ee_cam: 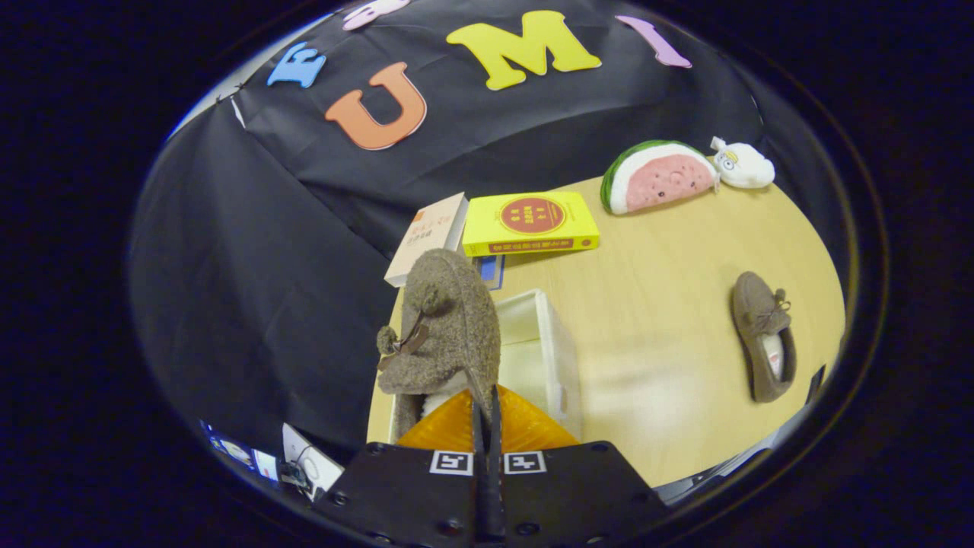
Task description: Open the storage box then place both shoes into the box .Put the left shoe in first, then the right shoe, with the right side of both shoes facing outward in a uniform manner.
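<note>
My gripper (485, 407) is shut on the rim of a fuzzy brown shoe (445, 327), which hangs toe-forward just ahead of the fingers. Under and beside that shoe stands the white storage box (555, 358), open at the top, on the wooden table (654, 304). The shoe covers the box's left part. A second brown shoe (763, 335) with a small bow lies flat on the table well to the right of the box, its opening turned up.
Beyond the box lie a yellow book (530, 223) and a pale book (426, 237) leaning at the table's back edge. A watermelon-slice plush (656, 175) and a small white plush (742, 164) sit at the far right corner.
</note>
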The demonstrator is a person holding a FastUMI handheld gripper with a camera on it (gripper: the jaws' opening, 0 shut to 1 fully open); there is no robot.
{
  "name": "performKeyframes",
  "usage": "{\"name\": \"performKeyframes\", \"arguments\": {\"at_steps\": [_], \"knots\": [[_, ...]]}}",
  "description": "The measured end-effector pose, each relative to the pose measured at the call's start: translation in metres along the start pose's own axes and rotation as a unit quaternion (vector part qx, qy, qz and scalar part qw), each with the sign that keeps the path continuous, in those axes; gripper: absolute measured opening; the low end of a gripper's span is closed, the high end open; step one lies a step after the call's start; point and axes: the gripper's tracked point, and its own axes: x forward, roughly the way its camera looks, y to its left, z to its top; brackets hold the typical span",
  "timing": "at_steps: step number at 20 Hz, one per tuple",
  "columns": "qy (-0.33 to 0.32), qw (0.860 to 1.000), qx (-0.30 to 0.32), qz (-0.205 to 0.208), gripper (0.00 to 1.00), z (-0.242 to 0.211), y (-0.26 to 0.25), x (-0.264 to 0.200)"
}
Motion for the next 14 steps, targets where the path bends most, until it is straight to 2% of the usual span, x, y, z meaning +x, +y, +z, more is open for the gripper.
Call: {"name": "performKeyframes", "arguments": {"at_steps": [4, 7, 9, 14], "knots": [[0.026, 0.999, 0.011, -0.037, 0.0, -0.04, 0.002, 0.053], [0.044, 0.997, 0.006, -0.059, 0.0, -0.068, 0.007, 0.074], [0.081, 0.993, -0.01, -0.087, 0.0, -0.096, 0.009, 0.086], [0.106, 0.986, -0.043, -0.119, 0.01, -0.11, 0.012, 0.112]]}}
